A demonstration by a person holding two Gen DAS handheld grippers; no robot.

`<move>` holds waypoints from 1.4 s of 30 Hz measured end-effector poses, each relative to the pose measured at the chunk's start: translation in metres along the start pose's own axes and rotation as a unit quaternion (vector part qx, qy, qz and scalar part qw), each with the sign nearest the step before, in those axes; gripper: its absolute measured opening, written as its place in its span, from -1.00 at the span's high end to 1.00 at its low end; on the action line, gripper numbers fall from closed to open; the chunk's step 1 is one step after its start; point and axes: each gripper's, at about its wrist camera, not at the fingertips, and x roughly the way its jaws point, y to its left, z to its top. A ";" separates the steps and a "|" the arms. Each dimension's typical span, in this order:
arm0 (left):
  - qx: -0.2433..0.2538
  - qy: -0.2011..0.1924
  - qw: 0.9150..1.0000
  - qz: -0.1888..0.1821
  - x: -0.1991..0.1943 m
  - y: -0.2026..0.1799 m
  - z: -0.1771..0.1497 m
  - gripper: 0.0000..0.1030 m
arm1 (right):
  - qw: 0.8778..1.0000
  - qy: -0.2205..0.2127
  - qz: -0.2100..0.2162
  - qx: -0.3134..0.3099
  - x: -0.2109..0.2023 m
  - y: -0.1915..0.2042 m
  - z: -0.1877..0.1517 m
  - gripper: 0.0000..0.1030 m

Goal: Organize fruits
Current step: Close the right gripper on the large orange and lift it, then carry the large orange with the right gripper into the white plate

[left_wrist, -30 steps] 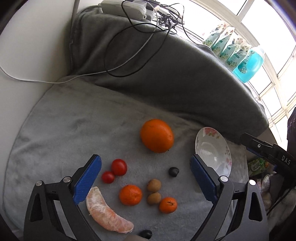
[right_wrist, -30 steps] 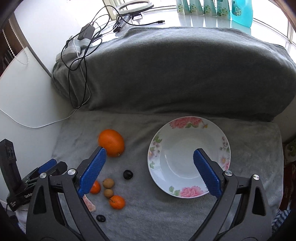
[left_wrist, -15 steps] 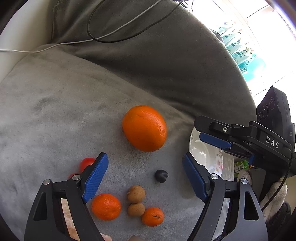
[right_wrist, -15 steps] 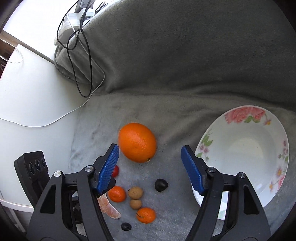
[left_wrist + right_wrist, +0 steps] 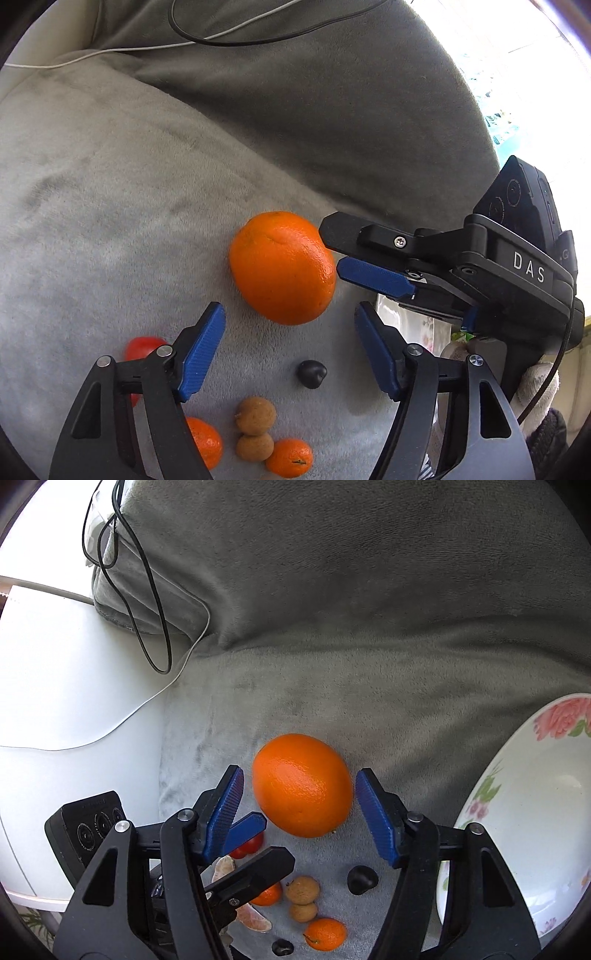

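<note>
A large orange (image 5: pixel 303 784) lies on the grey blanket and sits between the blue pads of my right gripper (image 5: pixel 299 808). Its jaws are closing, with a thin gap left on each side. From the left wrist view, the right gripper (image 5: pixel 332 249) reaches the orange (image 5: pixel 282 267) from the right. My left gripper (image 5: pixel 290 350) hovers just short of the orange, its jaws closing on nothing. A small dark fruit (image 5: pixel 312 373), two brown longans (image 5: pixel 256 415), two mandarins (image 5: pixel 290 458) and a cherry tomato (image 5: pixel 142 345) lie under it.
A white floral bowl (image 5: pixel 524 812) sits at the right. A peeled citrus segment (image 5: pixel 255 917) lies near the front edge. The blanket rises in a thick fold (image 5: pixel 369 590) behind the fruit, with black cables (image 5: pixel 147 602) on it. A white tabletop (image 5: pixel 74 701) lies to the left.
Both grippers came down and closer to the orange while their jaws narrowed. The right gripper swung left from over the bowl and now straddles the orange.
</note>
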 end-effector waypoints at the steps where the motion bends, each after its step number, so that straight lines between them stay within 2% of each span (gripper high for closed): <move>1: 0.001 0.002 1.000 -0.002 0.001 0.000 0.001 -0.37 | 1.000 0.004 0.002 -0.001 0.002 0.001 0.001 -0.23; 10: 0.013 0.018 1.000 -0.005 0.016 -0.015 0.005 -0.03 | 1.000 0.016 -0.018 -0.011 0.021 0.005 0.008 -0.14; 22: 0.044 0.011 0.999 0.012 0.019 -0.048 0.004 -0.03 | 1.000 0.007 -0.017 -0.009 0.023 0.005 0.008 -0.12; 31: 0.087 -0.005 0.996 0.025 0.017 -0.060 -0.002 -0.03 | 1.000 -0.004 -0.016 -0.009 0.008 0.000 0.002 -0.05; 42: 0.119 -0.009 0.993 0.025 0.019 -0.078 -0.013 -0.03 | 1.000 -0.022 -0.015 -0.009 -0.017 -0.005 -0.008 0.02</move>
